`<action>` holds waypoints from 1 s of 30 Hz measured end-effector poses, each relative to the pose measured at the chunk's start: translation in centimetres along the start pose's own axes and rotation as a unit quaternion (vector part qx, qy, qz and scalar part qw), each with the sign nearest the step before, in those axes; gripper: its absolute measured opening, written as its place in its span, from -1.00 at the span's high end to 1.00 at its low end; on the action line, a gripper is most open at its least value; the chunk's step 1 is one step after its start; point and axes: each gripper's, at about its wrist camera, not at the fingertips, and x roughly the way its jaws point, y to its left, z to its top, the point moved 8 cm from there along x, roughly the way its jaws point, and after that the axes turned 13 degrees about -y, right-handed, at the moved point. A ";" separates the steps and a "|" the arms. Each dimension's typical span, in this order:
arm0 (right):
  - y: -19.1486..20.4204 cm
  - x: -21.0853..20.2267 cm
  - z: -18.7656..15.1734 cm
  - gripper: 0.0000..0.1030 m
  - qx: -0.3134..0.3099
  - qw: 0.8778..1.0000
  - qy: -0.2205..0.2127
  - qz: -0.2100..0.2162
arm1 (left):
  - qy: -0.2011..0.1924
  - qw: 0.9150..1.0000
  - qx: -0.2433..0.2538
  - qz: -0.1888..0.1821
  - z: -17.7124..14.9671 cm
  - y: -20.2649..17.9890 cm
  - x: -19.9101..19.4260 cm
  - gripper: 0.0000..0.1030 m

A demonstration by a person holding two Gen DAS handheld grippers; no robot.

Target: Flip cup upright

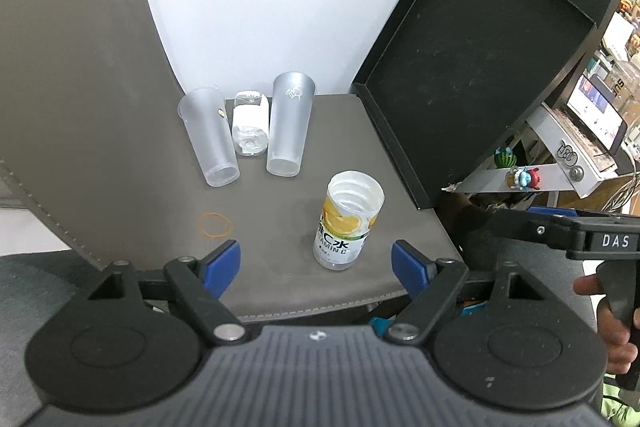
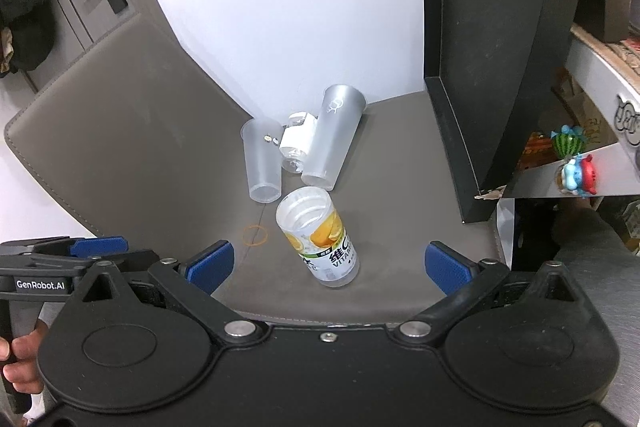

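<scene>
A clear cup with a lemon label (image 1: 347,223) stands upright, mouth up, on the grey leather seat (image 1: 280,291); it also shows in the right wrist view (image 2: 320,239). Behind it stand two frosted cups, one at the left (image 1: 210,141) (image 2: 262,163) and one at the right (image 1: 289,125) (image 2: 332,137), with a small clear white-labelled cup (image 1: 250,127) (image 2: 296,145) between them. My left gripper (image 1: 316,263) is open and empty, just in front of the lemon cup. My right gripper (image 2: 330,265) is open and empty, with the lemon cup's base between its fingers.
An orange rubber band (image 1: 216,224) (image 2: 256,235) lies on the seat left of the lemon cup. A black box lid (image 1: 472,67) (image 2: 500,67) leans at the right. A shelf with small figurines (image 1: 520,177) (image 2: 576,171) is further right. White wall behind.
</scene>
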 end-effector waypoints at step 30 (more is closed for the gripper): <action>1.0 -2.9 -0.1 -1.00 -0.012 1.000 -0.022 0.005 | -0.029 0.999 0.014 -0.003 -0.8 -0.5 -3.2 -0.73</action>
